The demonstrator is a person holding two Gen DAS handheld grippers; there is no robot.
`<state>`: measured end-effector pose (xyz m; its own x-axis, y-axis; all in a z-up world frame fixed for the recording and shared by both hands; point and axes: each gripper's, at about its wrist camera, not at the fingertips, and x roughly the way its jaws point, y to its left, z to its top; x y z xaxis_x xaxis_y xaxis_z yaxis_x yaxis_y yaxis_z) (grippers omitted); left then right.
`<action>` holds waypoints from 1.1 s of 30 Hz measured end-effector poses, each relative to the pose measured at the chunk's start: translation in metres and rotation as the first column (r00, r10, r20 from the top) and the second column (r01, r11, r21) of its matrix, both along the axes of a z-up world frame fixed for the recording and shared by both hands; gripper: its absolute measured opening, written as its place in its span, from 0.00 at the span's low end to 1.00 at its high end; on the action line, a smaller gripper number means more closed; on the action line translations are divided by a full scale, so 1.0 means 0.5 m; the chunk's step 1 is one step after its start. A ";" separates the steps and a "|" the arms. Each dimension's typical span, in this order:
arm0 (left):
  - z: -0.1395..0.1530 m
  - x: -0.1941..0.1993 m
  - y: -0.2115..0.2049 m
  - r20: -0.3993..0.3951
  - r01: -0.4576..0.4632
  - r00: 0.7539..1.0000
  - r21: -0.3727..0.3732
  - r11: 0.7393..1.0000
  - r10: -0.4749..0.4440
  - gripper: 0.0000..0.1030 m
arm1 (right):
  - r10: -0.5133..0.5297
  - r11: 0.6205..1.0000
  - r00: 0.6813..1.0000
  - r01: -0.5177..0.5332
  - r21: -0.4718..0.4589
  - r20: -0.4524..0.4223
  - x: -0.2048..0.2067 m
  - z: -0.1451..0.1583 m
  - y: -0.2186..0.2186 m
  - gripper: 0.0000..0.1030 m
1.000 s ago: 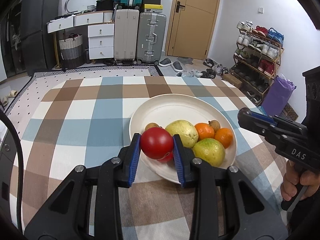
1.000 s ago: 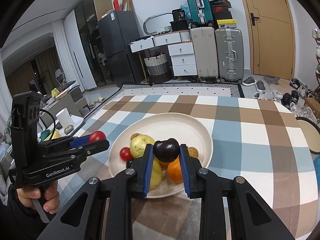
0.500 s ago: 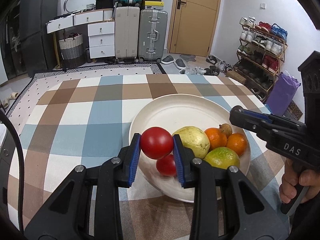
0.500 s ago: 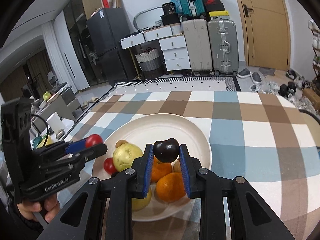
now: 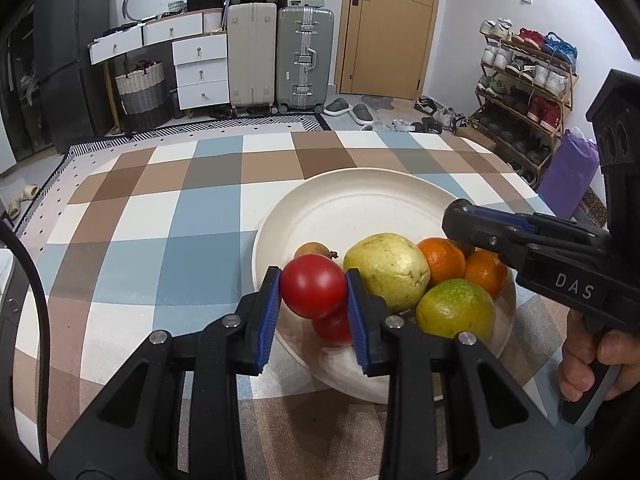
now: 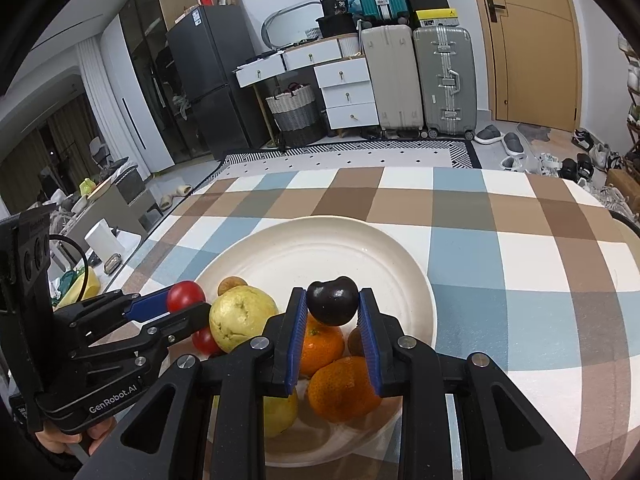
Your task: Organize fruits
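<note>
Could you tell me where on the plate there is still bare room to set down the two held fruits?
The far half of the plate, beyond the guava, is bare. The near half is crowded with oranges, another tomato and green fruit.

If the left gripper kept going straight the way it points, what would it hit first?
Probably the small brown fruit on the cream plate, just beyond the round red tomato the left gripper holds; depth is uncertain.

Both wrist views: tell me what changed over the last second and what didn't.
Both grippers drew back and up from the plate. A second red tomato, hidden a second ago, now shows on the plate below the left gripper. Unchanged: the left gripper stays shut on its red tomato, the right gripper on the dark plum; nothing was released.
</note>
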<state>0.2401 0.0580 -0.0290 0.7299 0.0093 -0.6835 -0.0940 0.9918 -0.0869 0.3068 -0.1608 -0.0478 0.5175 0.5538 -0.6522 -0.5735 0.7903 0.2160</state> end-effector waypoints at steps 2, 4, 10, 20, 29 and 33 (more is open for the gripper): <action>-0.002 0.002 0.002 -0.003 -0.004 1.000 -0.009 1.000 0.004 0.28 | -0.004 1.000 1.000 0.004 -0.006 -0.002 0.003 -0.003 0.001 0.26; -0.003 0.003 0.003 -0.004 -0.006 1.000 -0.011 1.000 0.006 0.28 | -0.007 1.000 1.000 0.007 -0.008 -0.007 0.005 -0.007 0.003 0.26; -0.003 -0.003 0.013 -0.005 0.007 1.000 -0.023 1.000 -0.007 0.36 | 0.012 1.000 0.999 -0.011 -0.029 0.031 -0.009 0.000 0.007 0.37; 0.027 -0.071 0.030 0.063 -0.016 0.998 -0.051 0.999 0.020 0.84 | -0.023 1.000 0.995 0.021 0.021 0.092 -0.047 0.027 -0.058 0.84; 0.060 -0.158 0.002 0.156 -0.011 0.988 -0.046 0.999 0.018 0.99 | 0.031 0.995 0.988 -0.045 0.089 0.154 -0.127 0.053 -0.103 1.00; 0.064 -0.182 -0.022 0.158 -0.001 0.987 -0.018 1.000 0.004 0.99 | 0.064 0.995 0.978 -0.077 0.060 0.200 -0.162 0.051 -0.099 1.00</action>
